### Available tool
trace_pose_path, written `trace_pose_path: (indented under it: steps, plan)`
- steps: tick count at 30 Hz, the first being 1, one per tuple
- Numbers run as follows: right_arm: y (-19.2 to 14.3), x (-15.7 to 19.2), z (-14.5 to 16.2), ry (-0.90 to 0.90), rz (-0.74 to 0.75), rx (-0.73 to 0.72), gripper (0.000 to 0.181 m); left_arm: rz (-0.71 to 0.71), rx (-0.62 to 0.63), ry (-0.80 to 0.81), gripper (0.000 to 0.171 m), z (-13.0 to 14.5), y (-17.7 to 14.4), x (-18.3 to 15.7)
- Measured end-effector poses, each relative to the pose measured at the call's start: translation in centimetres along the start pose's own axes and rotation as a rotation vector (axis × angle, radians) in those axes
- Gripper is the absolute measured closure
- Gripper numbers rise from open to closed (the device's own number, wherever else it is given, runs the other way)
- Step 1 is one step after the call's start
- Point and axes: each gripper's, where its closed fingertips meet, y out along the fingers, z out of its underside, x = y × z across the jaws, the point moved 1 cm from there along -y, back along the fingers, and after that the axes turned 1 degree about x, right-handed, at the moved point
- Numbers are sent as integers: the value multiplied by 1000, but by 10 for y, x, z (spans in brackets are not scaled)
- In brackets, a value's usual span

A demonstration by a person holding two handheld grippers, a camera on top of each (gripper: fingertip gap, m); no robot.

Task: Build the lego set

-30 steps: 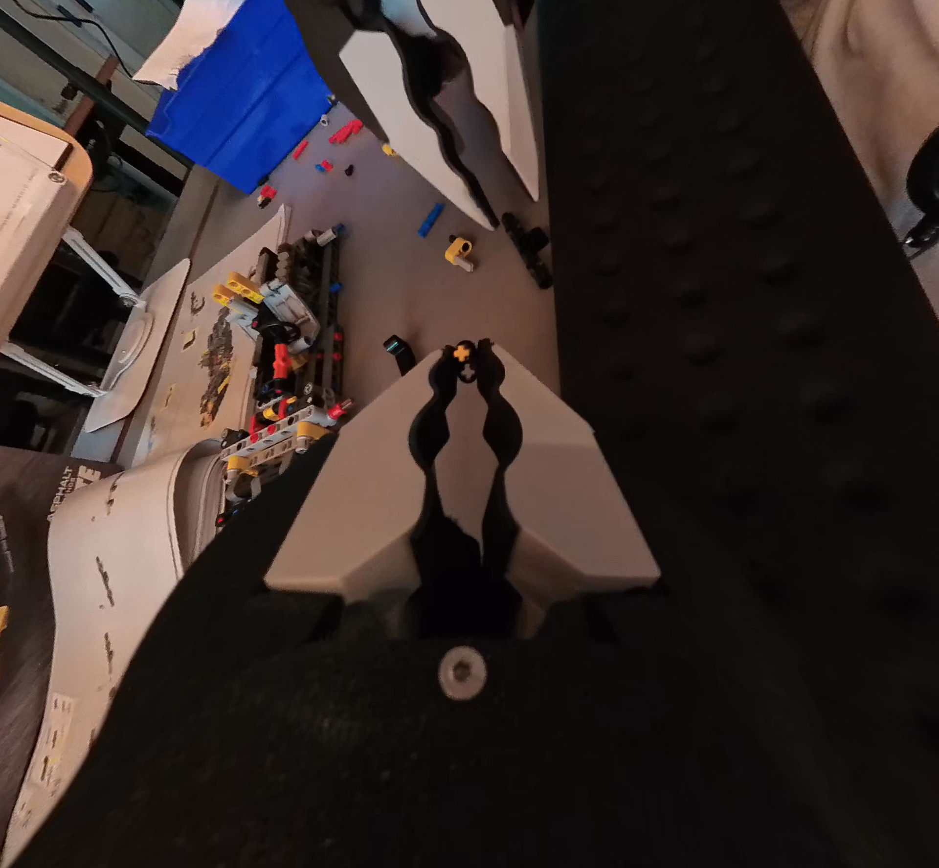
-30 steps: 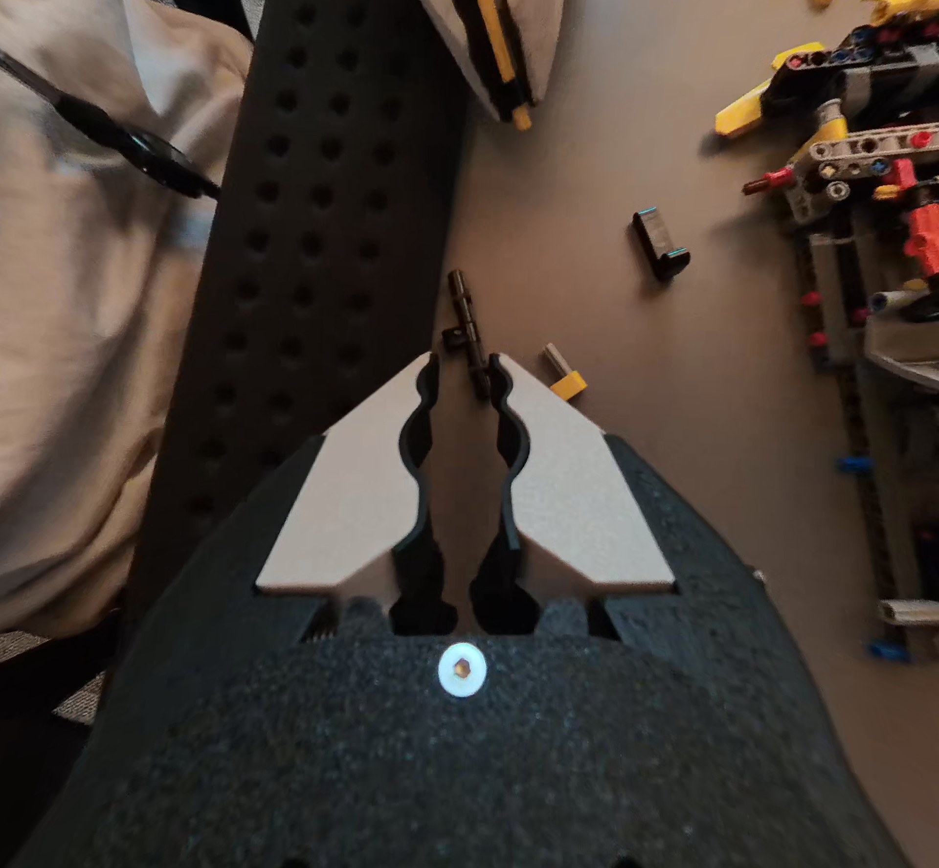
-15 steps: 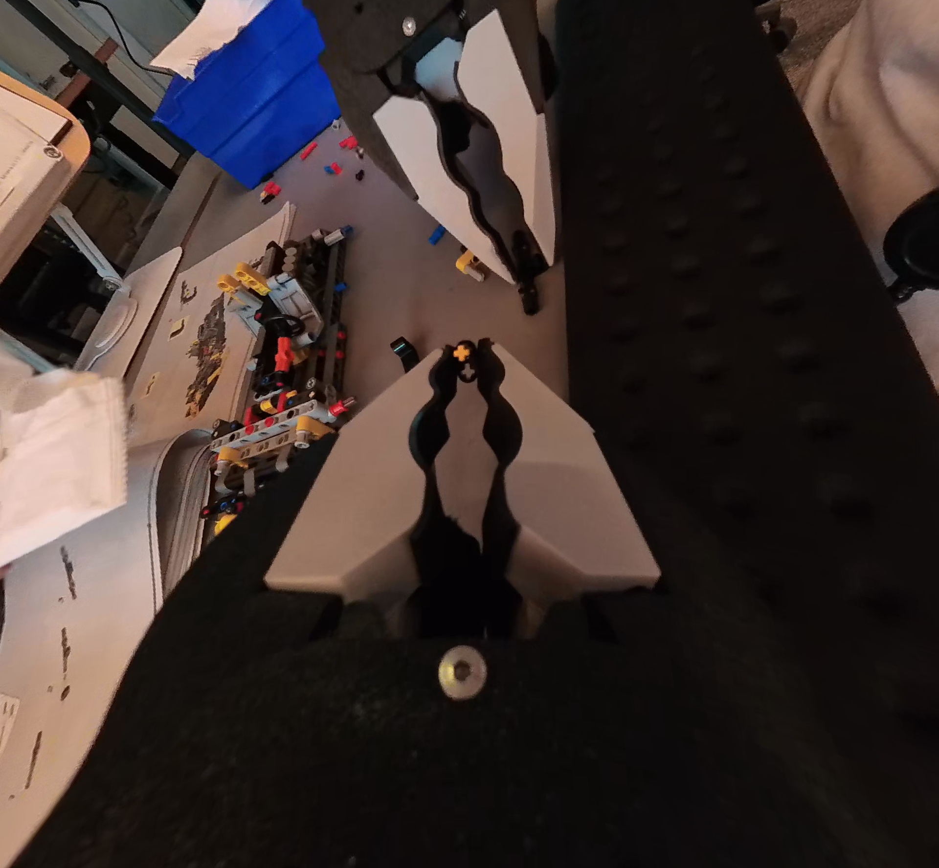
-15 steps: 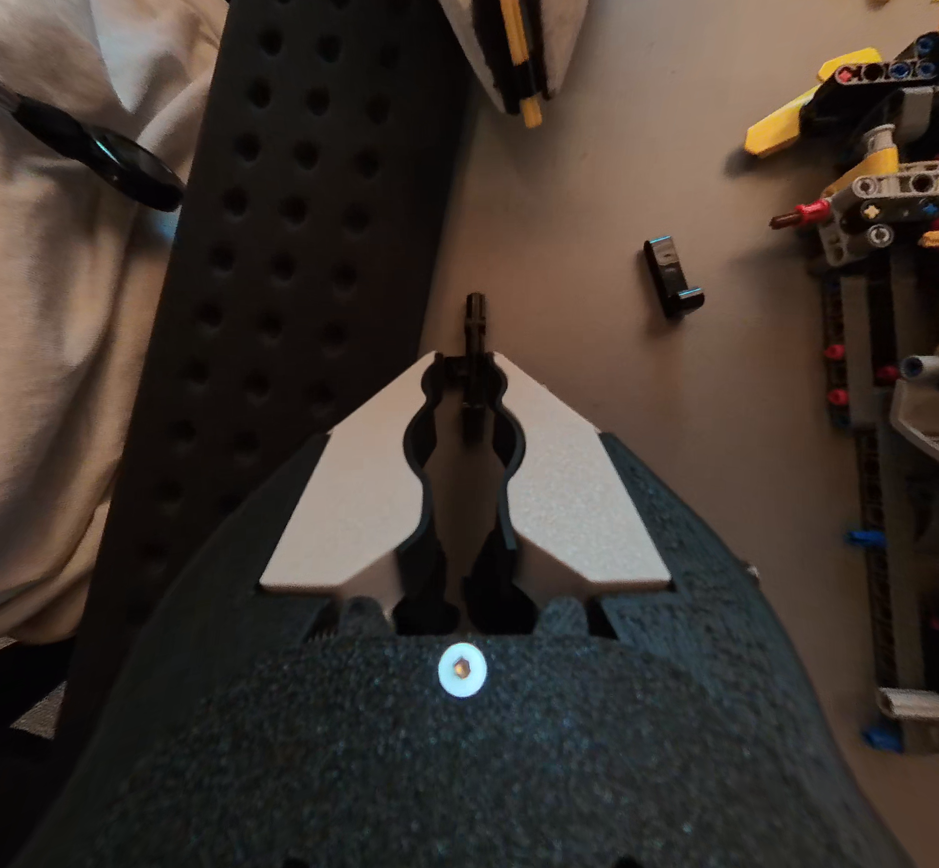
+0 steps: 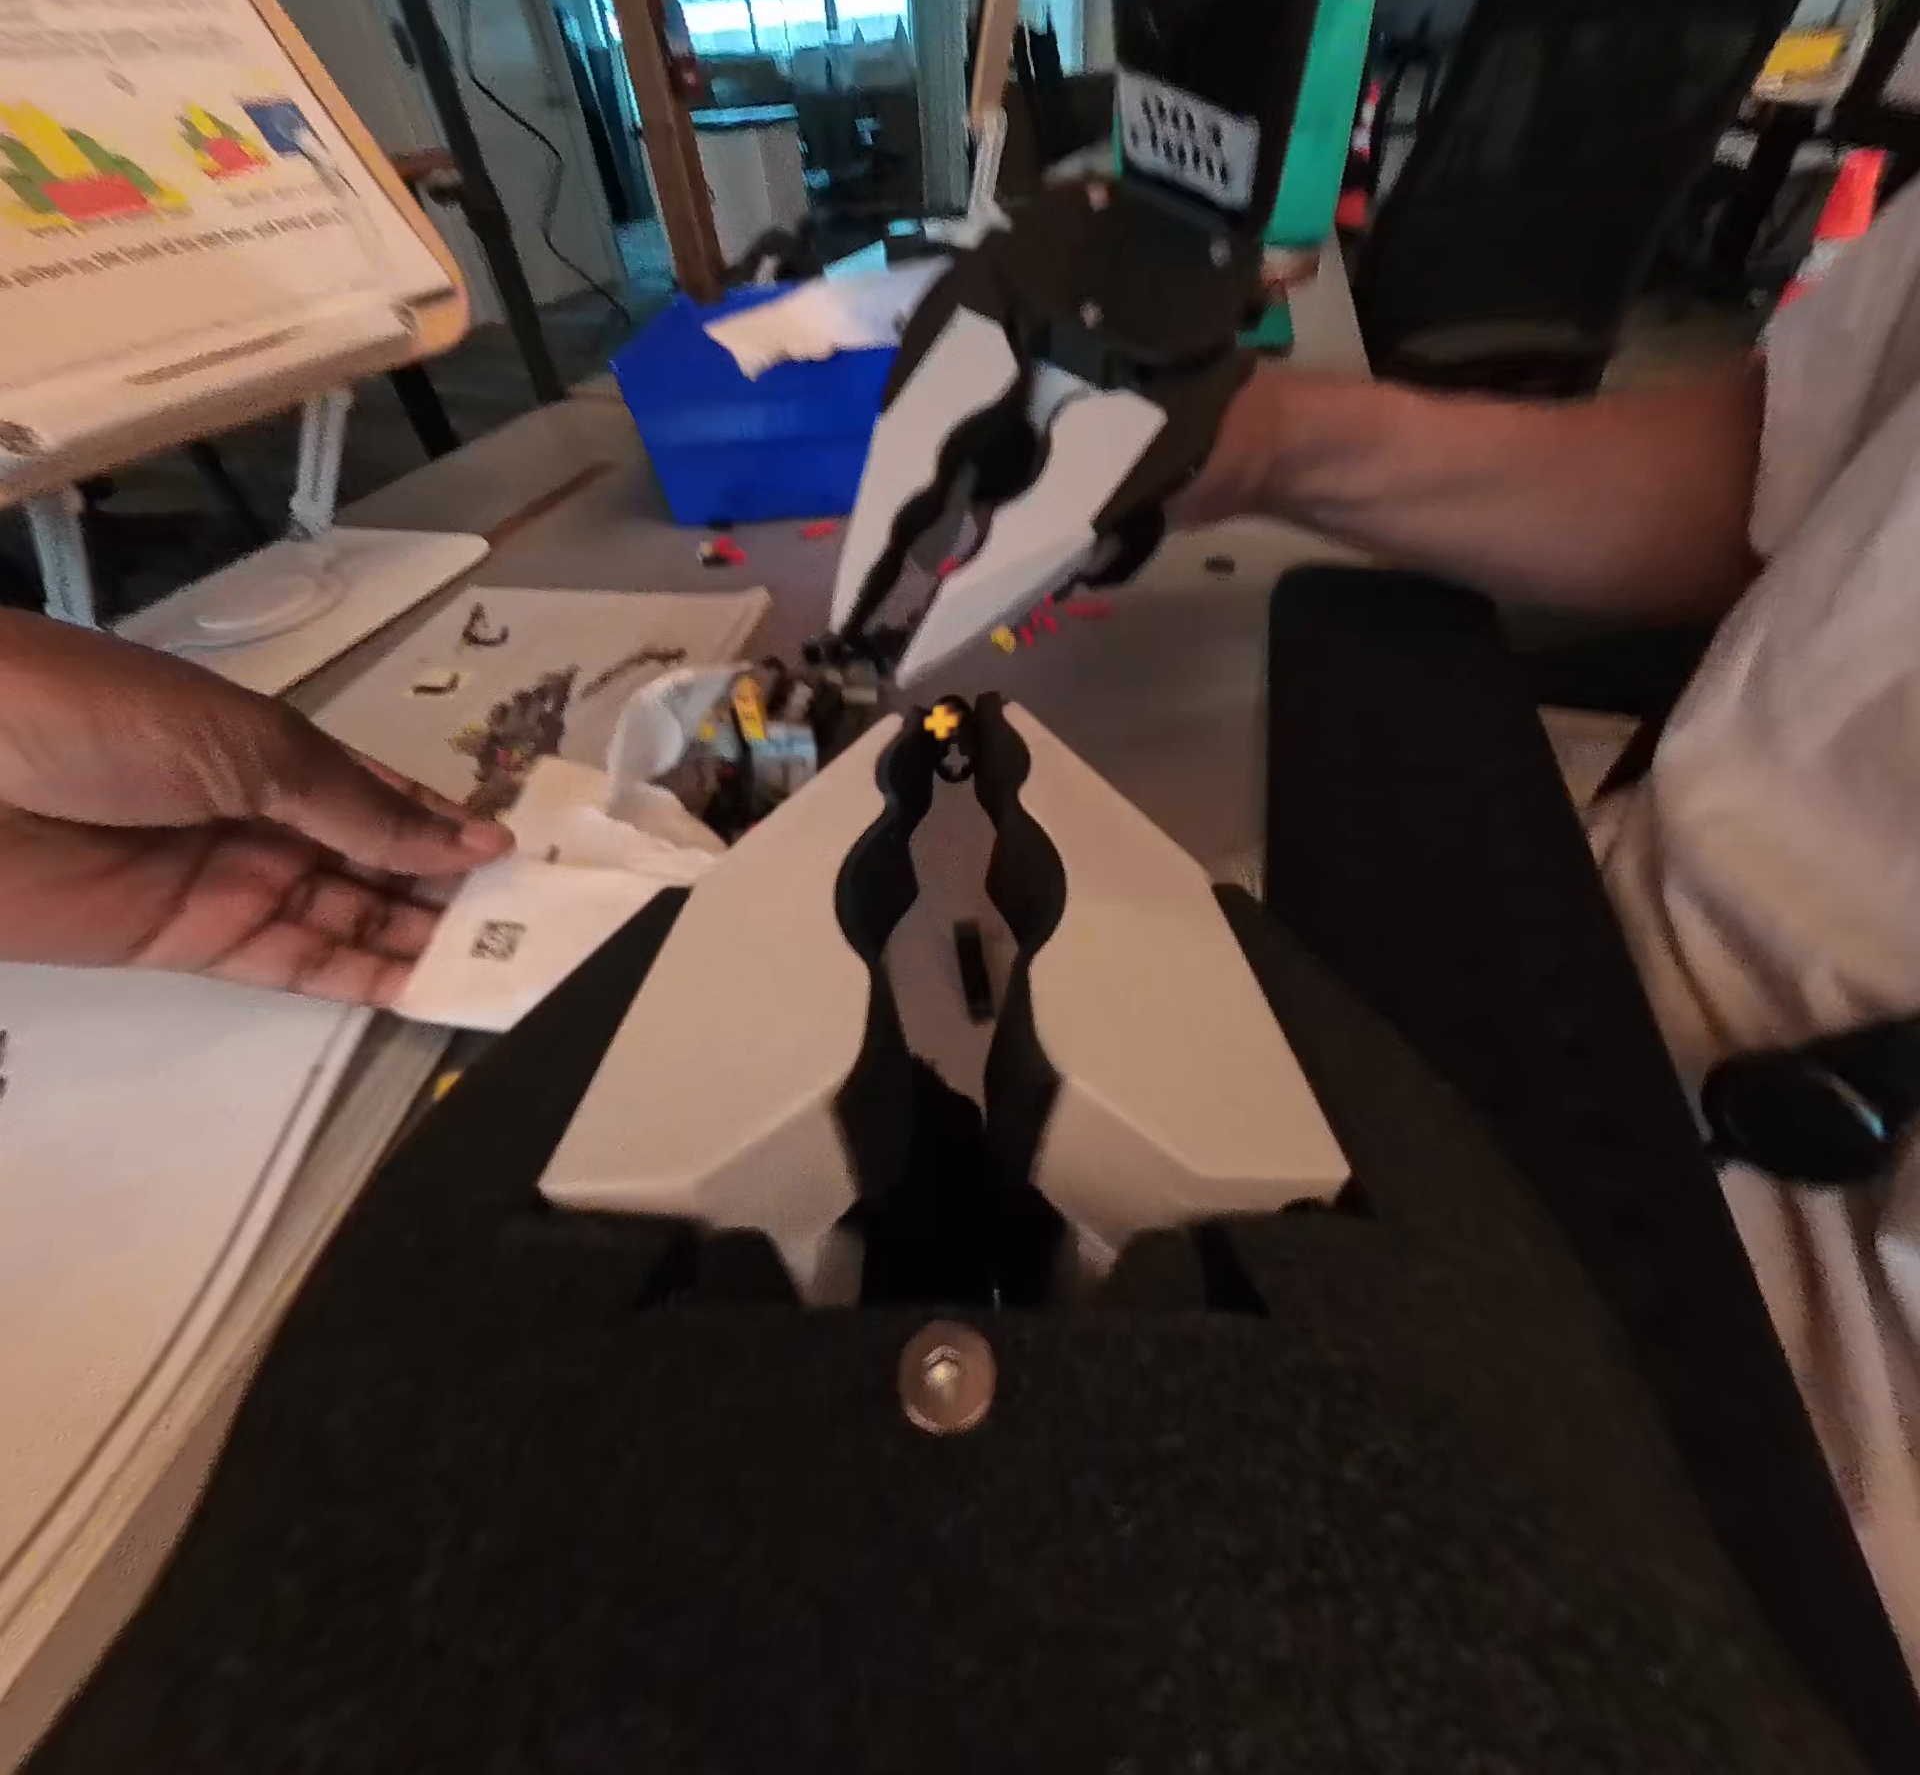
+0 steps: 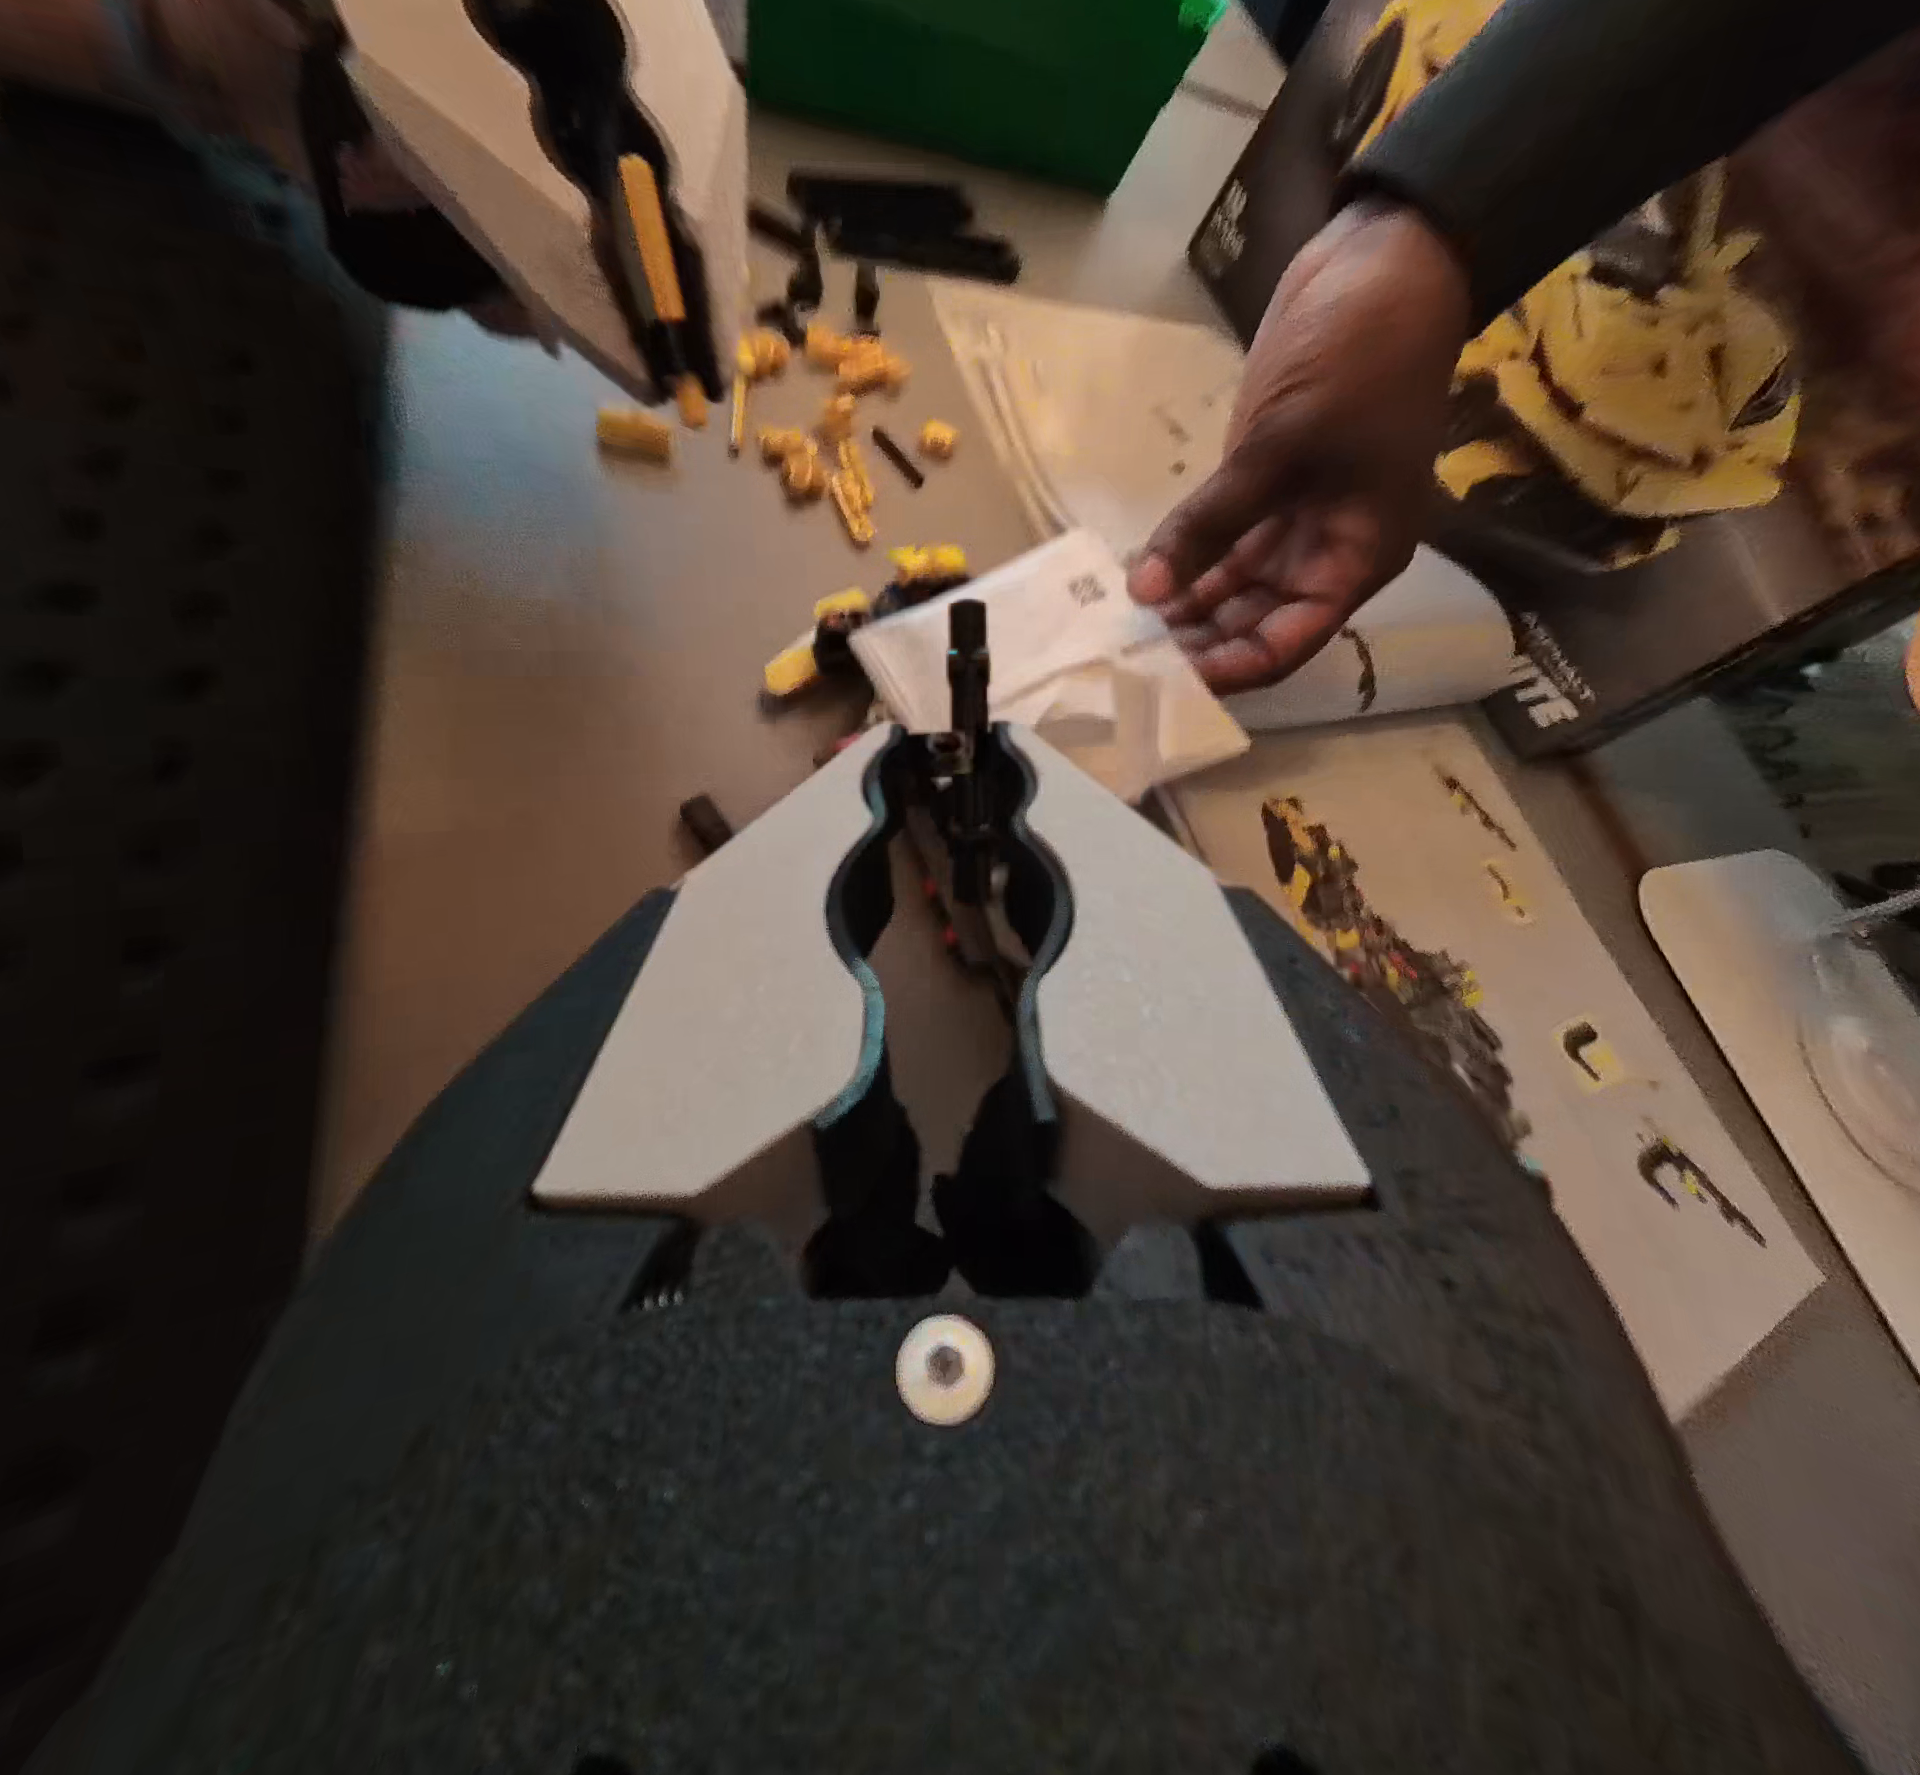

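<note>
My left gripper [image 5: 951, 723] is shut on a yellow axle [image 5: 940, 720], seen end-on at the tips. In the right wrist view this gripper [image 6: 686, 385] shows at the upper left with the yellow axle [image 6: 649, 260] along its jaws. My right gripper [image 6: 951, 749] is shut on a thin black pin piece [image 6: 966, 676] that sticks out past the tips, held above the table. It also shows in the left wrist view [image 5: 868, 655], above the partly built model [image 5: 769, 749]. A white bag [image 6: 1039, 645] hides much of the model [image 6: 831, 624].
A person's hand [image 6: 1278, 499] holds the white bag [image 5: 520, 936] over the model. Loose yellow pieces [image 6: 821, 437], a small black piece [image 6: 707, 816], open instruction pages [image 6: 1403, 977], the set's box [image 6: 1558, 375], a green bin [image 6: 935, 11] and a blue bin [image 5: 748, 437] surround it. A black mat [image 5: 1403, 790] lies beside. Some 7 cm of space lies between my two pairs of fingers.
My right gripper closed on the black pin piece and lifted it off the table. Both grippers tilted up and swung towards the model. A hand with a white bag came in over the model.
</note>
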Motion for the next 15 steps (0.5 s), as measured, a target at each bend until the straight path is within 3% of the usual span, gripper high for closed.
trace_pose_path:
  steps: [3, 6, 9, 13, 15]
  plan:
    - [0, -5, -21, 80, -10, -161, 167, -32, -64, -59, 166, -27, 2, 21]
    - [-1, -11, -25, 118, 34, -277, 167, -39, -107, -99, 166, -36, 7, 36]
    - [-3, -8, -21, 178, 47, -308, 167, -8, -125, -145, 166, -31, 12, 36]
    - [-11, -11, -19, 130, 149, -309, 168, 12, -102, -124, 166, -25, 14, 28]
    - [-7, -6, -16, 110, 128, -281, 167, 26, -85, -111, 166, -22, 15, 24]
